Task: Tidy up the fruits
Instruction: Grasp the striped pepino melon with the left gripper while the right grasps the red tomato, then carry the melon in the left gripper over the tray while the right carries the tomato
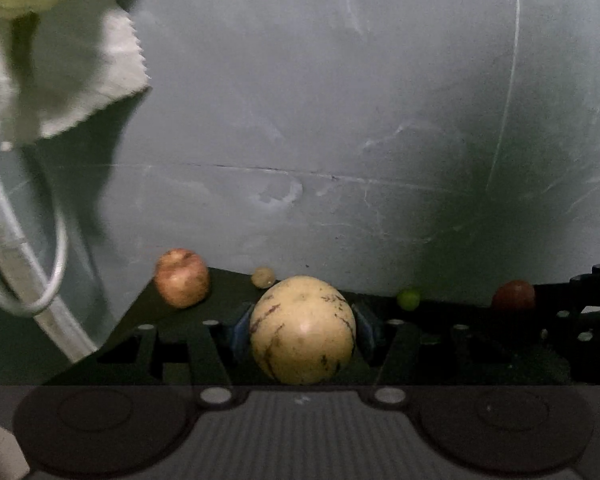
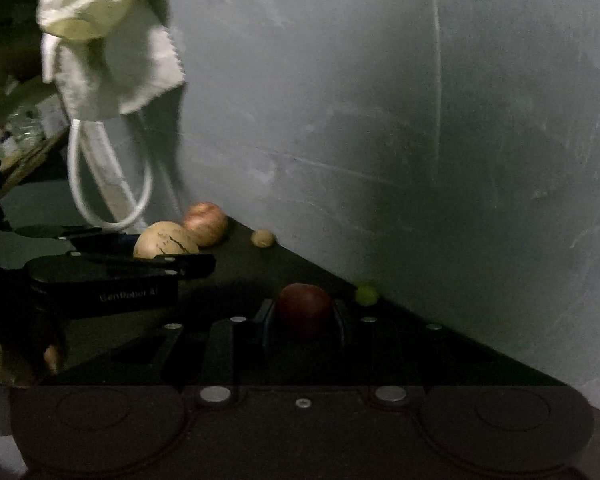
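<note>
Both fruits were already in hand, so the step looked like the carry after the pick-up; the next move, as I judged it, called for finding where each fruit belonged and bringing it there level, since neither frame showed a bowl or tray to aim for.

Nearest in the left wrist view, the left hand-held gripper [image 1: 302, 330] was closed partway on a pale yellow melon with dark streaks [image 1: 302, 330]. The blue pads [image 1: 239, 330] pressed its two flanks, and the fruit filled the gap between the fingers. In the right wrist view, the right hand-held gripper [image 2: 304, 314] was nearly closed on a dark red fruit [image 2: 304, 307], clamped between its pads and sitting just ahead of the gripper body.

Farther out on the dark desk [image 2: 240, 280] lay the fruits not yet handled: a small green fruit [image 2: 366, 293] just beyond and right of the red one, touching or almost touching the grey wall [image 2: 380, 120], a small tan fruit [image 2: 263, 237] at the wall's foot, and a reddish apple [image 2: 205, 223] near the far corner. Beyond them, a white cloth [image 2: 112, 60] and a looped white cable [image 2: 112, 184] hung down.
</note>
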Available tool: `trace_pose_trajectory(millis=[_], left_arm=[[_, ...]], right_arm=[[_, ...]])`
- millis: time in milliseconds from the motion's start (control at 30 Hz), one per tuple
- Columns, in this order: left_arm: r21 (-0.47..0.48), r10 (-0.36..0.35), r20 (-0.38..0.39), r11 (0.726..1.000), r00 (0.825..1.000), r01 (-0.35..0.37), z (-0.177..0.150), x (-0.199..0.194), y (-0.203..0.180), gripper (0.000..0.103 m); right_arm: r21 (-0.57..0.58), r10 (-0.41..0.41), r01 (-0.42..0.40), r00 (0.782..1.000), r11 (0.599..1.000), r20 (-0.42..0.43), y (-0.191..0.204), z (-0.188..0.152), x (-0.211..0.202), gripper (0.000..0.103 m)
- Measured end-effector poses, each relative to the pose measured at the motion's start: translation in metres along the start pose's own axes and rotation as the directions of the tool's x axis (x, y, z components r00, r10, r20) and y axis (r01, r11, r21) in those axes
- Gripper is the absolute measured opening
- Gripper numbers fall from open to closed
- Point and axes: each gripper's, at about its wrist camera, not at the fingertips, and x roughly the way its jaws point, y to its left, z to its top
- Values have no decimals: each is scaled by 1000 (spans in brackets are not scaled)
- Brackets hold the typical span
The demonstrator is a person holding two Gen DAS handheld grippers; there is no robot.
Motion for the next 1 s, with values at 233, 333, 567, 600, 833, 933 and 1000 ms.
trace_pose_trajectory(millis=[233,333,567,600,833,933,1000], left_arm=[[-62,63,36,996,997,-61,-13,-64,-7,57],[-87,88,42,993,995,-84,-22,-88,-10,57],[-130,136,47,983,990,-129,-41,-136,-21,57],[-135,141,44,982,989,-134,-43,-141,-22,57],[-162,181,50,972,982,-171,-56,-173,-32,57],[-173,196,51,967,979,-185,-61,-183,-37,57],[-180,204,50,965,978,-192,-65,-188,-40,57]], right_arm=[[-68,70,-67,997,995,38,16,0,-50,31],[-96,99,-94,994,991,52,25,-4,-72,31],[-147,167,-155,983,977,71,42,-13,-114,31],[-155,174,-161,982,975,73,44,-15,-119,31],[-202,226,-207,971,957,80,51,-25,-149,31],[-221,244,-221,966,950,83,52,-27,-159,31],[-231,254,-230,964,945,82,51,-29,-165,31]])
